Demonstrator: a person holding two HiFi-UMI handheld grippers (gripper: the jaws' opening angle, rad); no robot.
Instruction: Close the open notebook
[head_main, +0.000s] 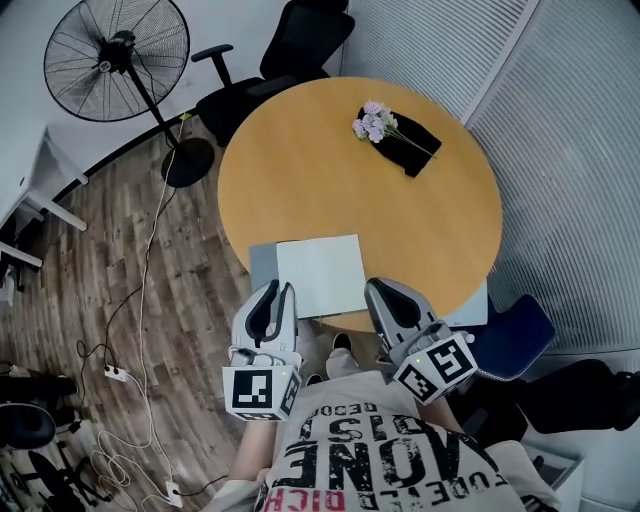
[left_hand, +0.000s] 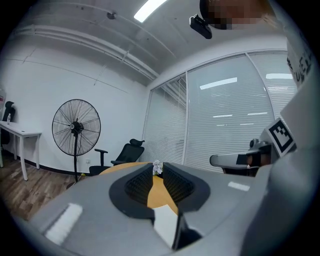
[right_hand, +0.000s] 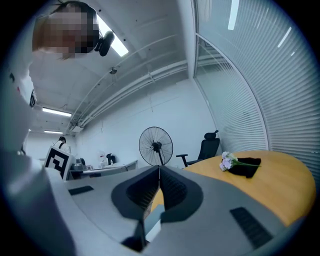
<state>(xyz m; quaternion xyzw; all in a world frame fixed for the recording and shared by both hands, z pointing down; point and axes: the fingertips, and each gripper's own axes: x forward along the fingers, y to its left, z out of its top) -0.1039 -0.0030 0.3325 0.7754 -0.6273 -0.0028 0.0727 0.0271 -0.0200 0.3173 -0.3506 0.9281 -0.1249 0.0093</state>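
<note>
An open white-paged, grey-covered notebook (head_main: 318, 272) lies at the near edge of the round tan wooden bench (head_main: 300, 160), the left gripper (head_main: 280, 290) and right gripper (head_main: 380, 290) at its near corners.

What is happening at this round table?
A person holds a gripper in each hand at the round wooden table's near edge. The notebook lies there with a white page up, apparently open. Neither gripper holds it: the left gripper has its jaws apart and empty, the right gripper has them together.
</note>
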